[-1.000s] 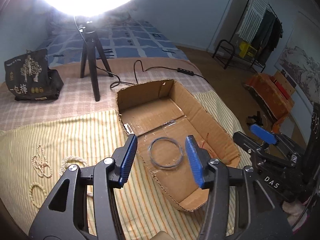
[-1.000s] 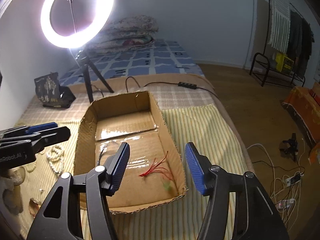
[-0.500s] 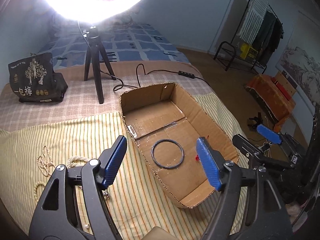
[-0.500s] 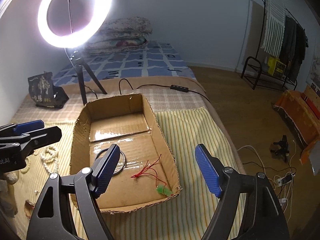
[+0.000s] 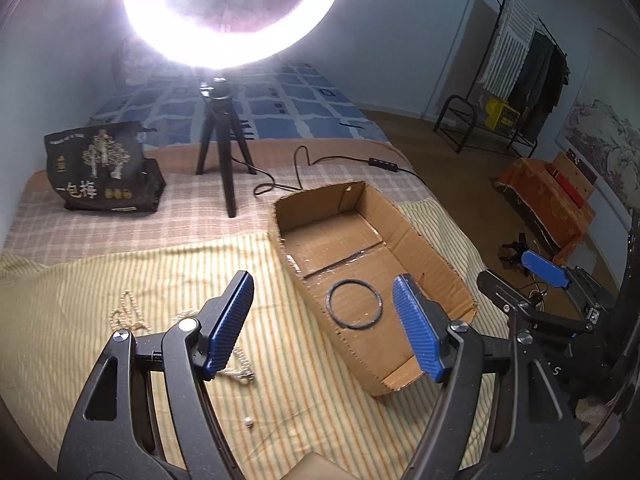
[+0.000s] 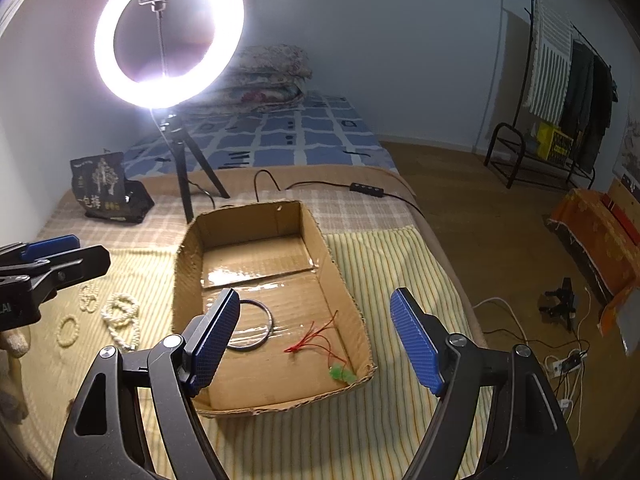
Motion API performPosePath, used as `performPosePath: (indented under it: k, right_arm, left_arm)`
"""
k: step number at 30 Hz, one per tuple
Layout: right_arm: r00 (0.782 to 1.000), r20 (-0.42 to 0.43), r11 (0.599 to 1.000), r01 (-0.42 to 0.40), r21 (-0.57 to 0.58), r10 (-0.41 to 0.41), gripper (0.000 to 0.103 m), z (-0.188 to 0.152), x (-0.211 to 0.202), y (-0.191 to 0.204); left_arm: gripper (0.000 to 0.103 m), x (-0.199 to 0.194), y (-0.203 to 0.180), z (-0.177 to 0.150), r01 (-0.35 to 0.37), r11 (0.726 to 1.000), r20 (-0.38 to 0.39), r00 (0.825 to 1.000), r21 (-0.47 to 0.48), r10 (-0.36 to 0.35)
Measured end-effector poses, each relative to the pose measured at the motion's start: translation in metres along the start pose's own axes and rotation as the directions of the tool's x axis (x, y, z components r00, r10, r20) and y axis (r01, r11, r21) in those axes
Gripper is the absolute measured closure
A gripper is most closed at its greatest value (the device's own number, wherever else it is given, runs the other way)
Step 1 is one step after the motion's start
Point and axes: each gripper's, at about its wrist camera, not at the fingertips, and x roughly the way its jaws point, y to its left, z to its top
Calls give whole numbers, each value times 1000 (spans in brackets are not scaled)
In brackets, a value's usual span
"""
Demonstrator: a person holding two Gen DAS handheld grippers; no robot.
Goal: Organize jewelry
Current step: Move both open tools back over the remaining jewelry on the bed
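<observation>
Hovering between placements: both grippers spread and empty above the cardboard box [image 6: 352,304].
Left gripper [image 5: 324,324] frames the dark bangle [image 5: 354,304] inside; right gripper [image 6: 316,336] frames the red-corded pendant [image 6: 320,344]; next likely the pearl strands [image 6: 120,316], left of both, needing a gentle pinch.

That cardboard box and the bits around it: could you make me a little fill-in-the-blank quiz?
1. The dark bangle lies inside the ____.
2. The red string carries a ____ charm.
3. The pearl strands lie on the ____ cloth.
4. Both tongs hold ____.

Missing: cardboard box; green; striped; nothing
</observation>
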Motion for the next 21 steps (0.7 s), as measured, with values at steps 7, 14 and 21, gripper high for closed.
performPosePath:
  k: [7, 14, 21]
  right_arm:
    - [1000, 11, 999, -28, -19, 28, 25, -2, -11, 18]
    - [996, 8, 995, -90, -32, 90, 25, -8, -20, 43]
    - [988, -14, 983, -153, -104, 152, 26, -19, -21, 81]
  left_arm:
    - [29, -28, 28, -2, -35, 999, 30, 999, -17, 35]
    - [29, -50, 72, -13, -94, 994, 28, 995, -50, 95]
    - [29, -64, 114, -30, -151, 985, 13, 988, -80, 153]
